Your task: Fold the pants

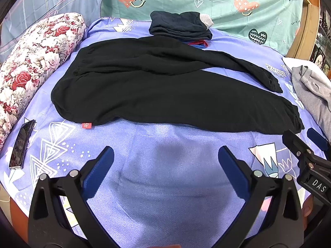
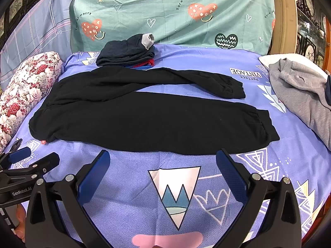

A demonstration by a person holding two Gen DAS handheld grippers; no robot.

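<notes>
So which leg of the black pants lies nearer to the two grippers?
The broad front leg of the black pants, its cuff at right; the other leg angles away behind it.

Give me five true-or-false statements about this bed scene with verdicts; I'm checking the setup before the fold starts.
1. The black pants lie spread flat with their two legs apart. True.
2. The right claw is shut on a pant cuff. False: it is open, above bare bedsheet, touching no cloth.
3. A stack of folded clothes sits beyond the pants, near the green heart-print fabric. True.
4. The left claw holds the waistband. False: it is open and short of the pants.
5. A phone lies on top of the pants. False: it lies on the sheet beside the floral pillow, apart from the pants.
</notes>
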